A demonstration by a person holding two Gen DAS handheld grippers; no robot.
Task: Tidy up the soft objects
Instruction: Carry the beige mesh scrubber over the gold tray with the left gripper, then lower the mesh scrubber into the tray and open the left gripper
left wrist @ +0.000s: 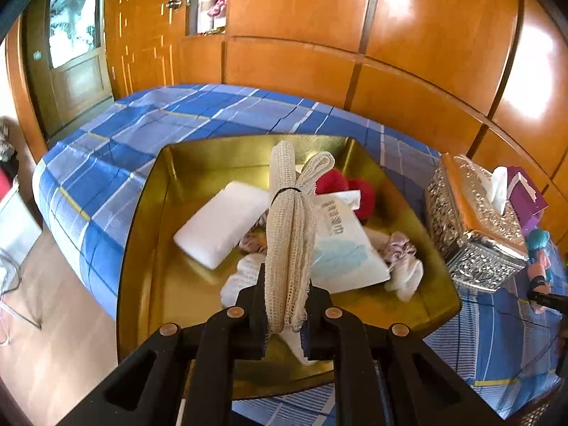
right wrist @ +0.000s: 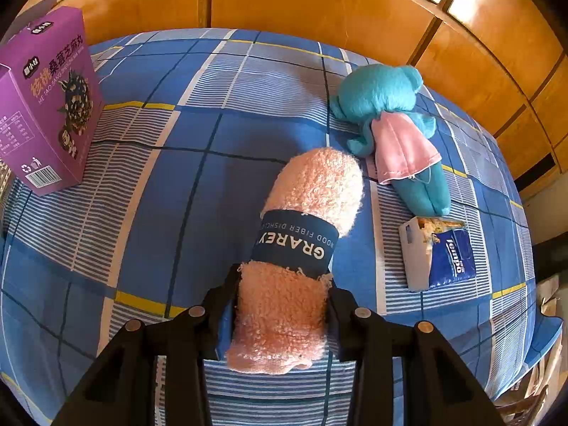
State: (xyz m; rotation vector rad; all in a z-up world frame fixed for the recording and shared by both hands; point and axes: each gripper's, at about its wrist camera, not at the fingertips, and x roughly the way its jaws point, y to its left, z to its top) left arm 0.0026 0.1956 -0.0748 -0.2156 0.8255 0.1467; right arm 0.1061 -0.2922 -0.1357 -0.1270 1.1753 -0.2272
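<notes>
My left gripper (left wrist: 285, 301) is shut on a cream mesh cloth bundle (left wrist: 287, 234) tied with a black band, held above a gold tray (left wrist: 149, 248). The tray holds a white sponge block (left wrist: 222, 223), a red plush item (left wrist: 349, 186), a white packet (left wrist: 344, 248) and small pale cloths (left wrist: 404, 262). My right gripper (right wrist: 282, 309) is shut on a rolled pink dishcloth (right wrist: 301, 234) with a dark blue paper band, held over the blue plaid bedcover (right wrist: 177, 195). A teal plush doll (right wrist: 394, 131) in a pink dress lies to the upper right.
A silver tissue box (left wrist: 472, 227) stands right of the tray. A purple snack box (right wrist: 46, 106) stands at the left of the right wrist view. A blue tissue pack (right wrist: 440, 252) lies near the doll. Wooden wall panels (left wrist: 355, 35) run behind the bed.
</notes>
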